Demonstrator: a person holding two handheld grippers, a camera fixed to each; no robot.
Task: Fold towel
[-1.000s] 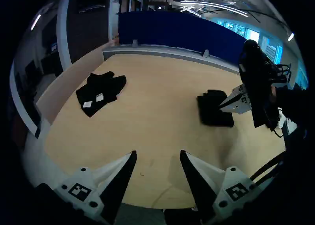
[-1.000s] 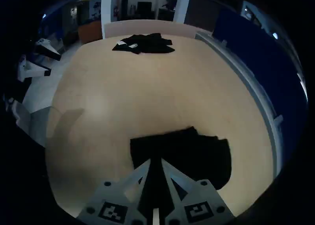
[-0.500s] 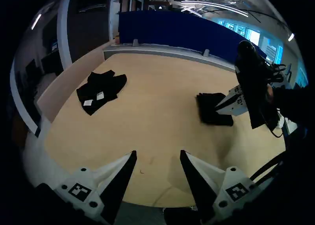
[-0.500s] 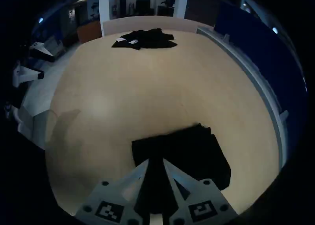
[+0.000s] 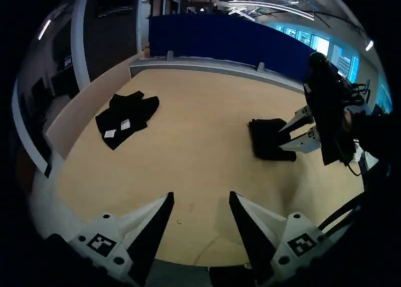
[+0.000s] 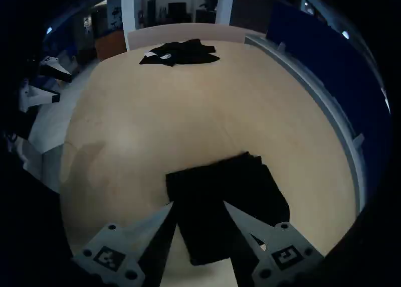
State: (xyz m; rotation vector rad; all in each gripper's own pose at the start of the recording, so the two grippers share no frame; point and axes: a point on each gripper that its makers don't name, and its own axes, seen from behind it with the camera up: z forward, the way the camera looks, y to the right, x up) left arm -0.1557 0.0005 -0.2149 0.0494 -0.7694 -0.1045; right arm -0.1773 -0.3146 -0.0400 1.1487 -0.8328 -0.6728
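A folded black towel (image 6: 224, 205) lies flat on the light wooden table (image 6: 175, 116), just ahead of my right gripper (image 6: 200, 214), which stands open above its near edge. In the left gripper view the same folded towel (image 5: 269, 138) rests at the right, with the right gripper (image 5: 282, 138) open beside it, held by a person's hand (image 5: 351, 121). My left gripper (image 5: 200, 202) is open over bare tabletop near the front edge, holding nothing.
A crumpled pile of black cloth with white tags (image 5: 125, 116) lies at the far left of the table, also the cloth pile (image 6: 178, 52) at the far end. A blue partition (image 5: 225, 36) runs behind the table. A low wall panel (image 5: 85, 106) borders the left side.
My right gripper was shut on the black towel's near edge; now its fingers have spread and the towel lies released on the table. The left gripper has stayed put.
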